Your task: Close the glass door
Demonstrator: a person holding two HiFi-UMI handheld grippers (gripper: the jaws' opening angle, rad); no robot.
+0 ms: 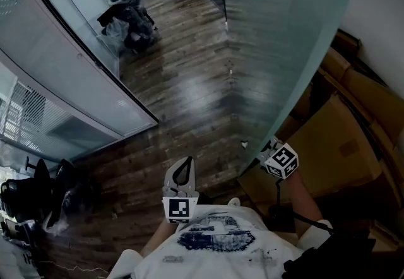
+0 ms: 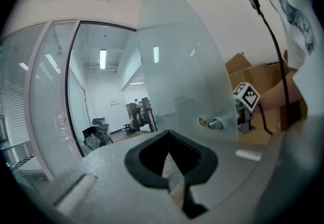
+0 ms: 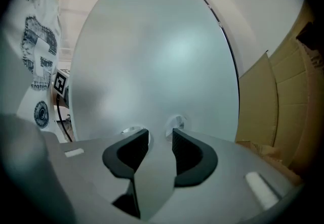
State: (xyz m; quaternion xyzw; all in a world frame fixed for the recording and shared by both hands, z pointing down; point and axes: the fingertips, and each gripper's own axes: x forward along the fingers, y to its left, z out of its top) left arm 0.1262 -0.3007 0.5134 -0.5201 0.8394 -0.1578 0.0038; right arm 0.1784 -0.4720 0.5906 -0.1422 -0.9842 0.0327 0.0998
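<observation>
Through the head view, the tall frosted glass door [image 1: 284,38] stood swung open over the dark wood-plank floor [image 1: 183,88], running from 12 toward 4 o'clock. The right gripper [image 1: 270,145] sat at the door's lower edge at 4 o'clock. In its own view the jaws stood well apart with nothing between them, and the pane [image 3: 152,56] filled the view ahead. A round metal fitting [image 3: 176,121] showed just past the jaw tips. The left gripper [image 1: 183,164] hung at 6 o'clock, clear of the door. Its jaw tips met [image 2: 168,134] and held nothing. From there I saw the round metal door knob [image 2: 215,124] at 3 o'clock. Brown cardboard boxes [image 1: 341,139] lay behind the door at 3 o'clock.
</observation>
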